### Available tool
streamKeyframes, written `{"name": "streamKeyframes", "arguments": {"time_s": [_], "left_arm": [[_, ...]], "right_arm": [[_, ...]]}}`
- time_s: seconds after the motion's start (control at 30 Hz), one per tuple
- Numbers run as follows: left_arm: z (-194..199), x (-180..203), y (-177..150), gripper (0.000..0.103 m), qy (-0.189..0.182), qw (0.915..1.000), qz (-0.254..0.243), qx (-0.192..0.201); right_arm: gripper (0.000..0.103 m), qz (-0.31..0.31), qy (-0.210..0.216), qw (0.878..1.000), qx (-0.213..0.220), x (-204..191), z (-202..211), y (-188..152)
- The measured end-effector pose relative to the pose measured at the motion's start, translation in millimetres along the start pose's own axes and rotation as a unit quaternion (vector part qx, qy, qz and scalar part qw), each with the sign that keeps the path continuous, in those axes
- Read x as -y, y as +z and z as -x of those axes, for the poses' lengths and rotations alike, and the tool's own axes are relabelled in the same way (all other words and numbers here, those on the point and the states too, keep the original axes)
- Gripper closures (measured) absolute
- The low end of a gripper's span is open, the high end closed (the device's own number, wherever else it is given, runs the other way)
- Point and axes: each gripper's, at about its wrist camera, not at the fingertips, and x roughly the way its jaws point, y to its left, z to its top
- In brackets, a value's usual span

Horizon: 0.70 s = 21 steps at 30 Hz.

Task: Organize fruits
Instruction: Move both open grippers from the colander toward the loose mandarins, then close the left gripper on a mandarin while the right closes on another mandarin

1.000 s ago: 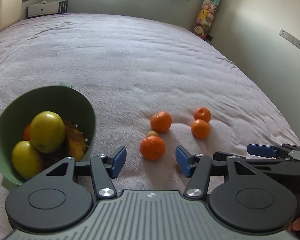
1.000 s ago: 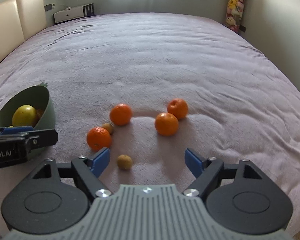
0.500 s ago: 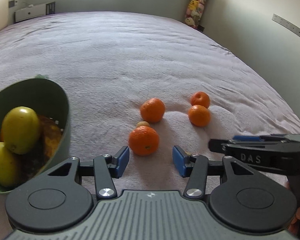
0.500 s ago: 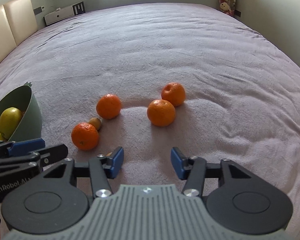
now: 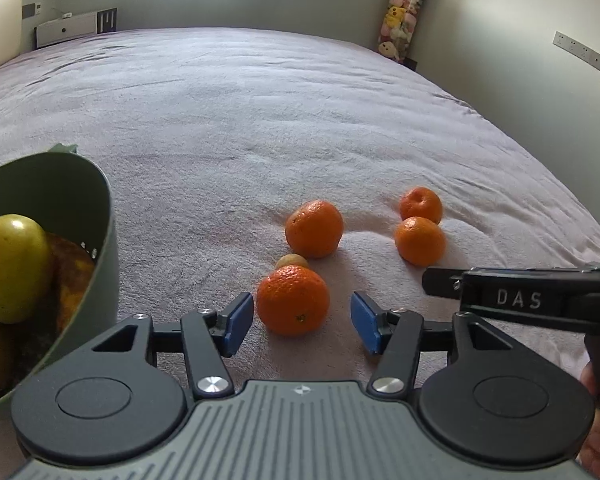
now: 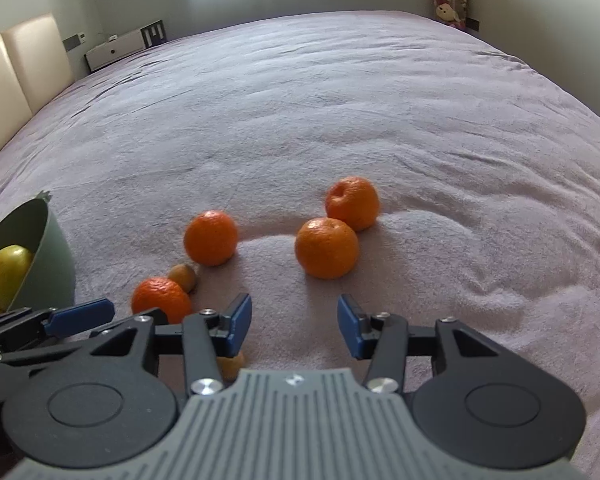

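Several oranges lie on the pink bedspread (image 5: pixel 260 120). My left gripper (image 5: pixel 302 320) is open, its blue pads on either side of the nearest orange (image 5: pixel 292 300), not touching it. A small brown fruit (image 5: pixel 291 261) sits just behind that orange. Three more oranges (image 5: pixel 314 229) (image 5: pixel 420 240) (image 5: pixel 421 204) lie farther off. My right gripper (image 6: pixel 294 324) is open and empty, pointed at an orange (image 6: pixel 326 253). Another small brown fruit (image 6: pixel 231 366) lies half hidden under its left finger. A green bowl (image 5: pixel 80 216) at the left holds yellow-green fruits (image 5: pixel 10 264).
The right gripper's body (image 5: pixel 532 300) reaches in at the right of the left wrist view. The left gripper's finger (image 6: pixel 80 314) shows at the lower left of the right wrist view. A headboard (image 6: pixel 16 76) stands at the left, a stuffed-toy hanger (image 5: pixel 402 20) by the far wall.
Both grippers have moved forward and lower toward the fruit. The nearest orange now sits between the left gripper's pads. The right gripper's jaws have narrowed and passed over the small brown fruit.
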Motion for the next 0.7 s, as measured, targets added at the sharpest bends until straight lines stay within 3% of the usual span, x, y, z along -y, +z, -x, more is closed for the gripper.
{"name": "streamKeyframes", "arguments": {"time_s": [0.13, 0.7], "left_arm": [[-9, 2, -1, 0.034, 0.001, 0.9999, 0.0, -0.011], [-27, -10, 5, 0.031, -0.001, 0.9989, 0.034, -0.031]], "right_arm": [[0.05, -0.01, -0.005, 1.0, -0.001, 6, -10, 4], [0.049, -0.036, -0.004, 0.999, -0.002, 17, -49, 16]]}}
